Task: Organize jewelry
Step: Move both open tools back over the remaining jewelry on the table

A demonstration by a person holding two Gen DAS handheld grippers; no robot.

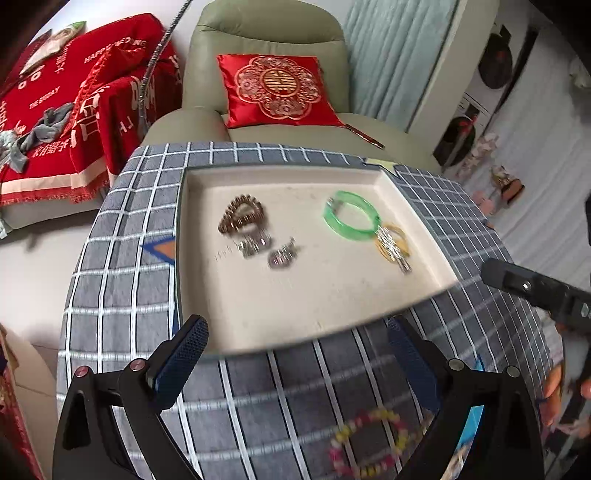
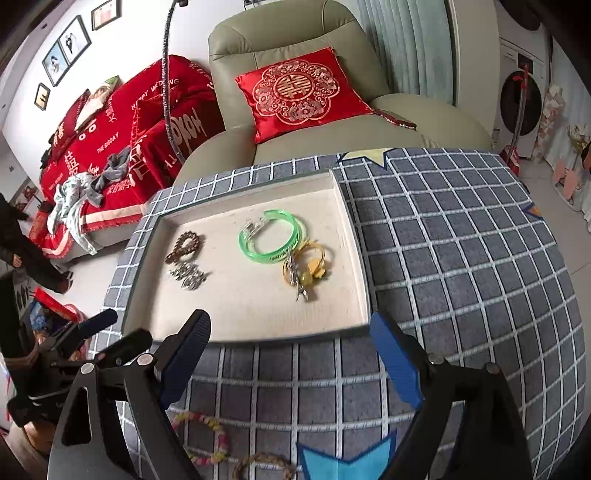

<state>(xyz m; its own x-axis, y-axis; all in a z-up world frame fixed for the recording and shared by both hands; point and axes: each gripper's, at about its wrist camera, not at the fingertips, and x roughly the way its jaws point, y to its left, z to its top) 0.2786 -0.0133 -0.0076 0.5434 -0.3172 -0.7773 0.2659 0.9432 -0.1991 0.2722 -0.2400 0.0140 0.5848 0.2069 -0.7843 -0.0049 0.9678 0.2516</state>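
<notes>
**Two sets of tongs spread wide, jewelry in the tray ahead**

Several pieces lie in the cream tray [image 2: 354, 236] just beyond my fingertips. Ahead of the right tongs [image 2: 291, 350] I see the green bangle [image 2: 271, 236] touching a yellow ring piece [image 2: 306, 264] with a silver clip across it. Toward the left tongs' side sit a brown beaded bracelet [image 2: 184, 245] and a small silver cluster [image 2: 188, 277] just nearer me. What those silver bits are, I cannot make out; in the left view they are smeared by blur.

Both tongs are released with nothing between the fingers. The left tongs [image 1: 295, 354] stand fully spread over the tray's near rim, and the right ones are spread nearly as wide.

Below the left tongs, on the checked cloth [image 2: 461, 258], a pink-and-yellow bead bracelet [image 1: 369, 443] lies partly hidden by my right-hand finger and cut by the frame edge. The right view shows it too, plus a brownish braided ring [image 2: 264, 467] at the bottom edge, which the left view lacks. The left view alone catches the right tongs' black finger entering from the side.

Beyond the tray stands a green armchair [image 2: 280, 33] with a red cushion [image 2: 303, 92].
</notes>
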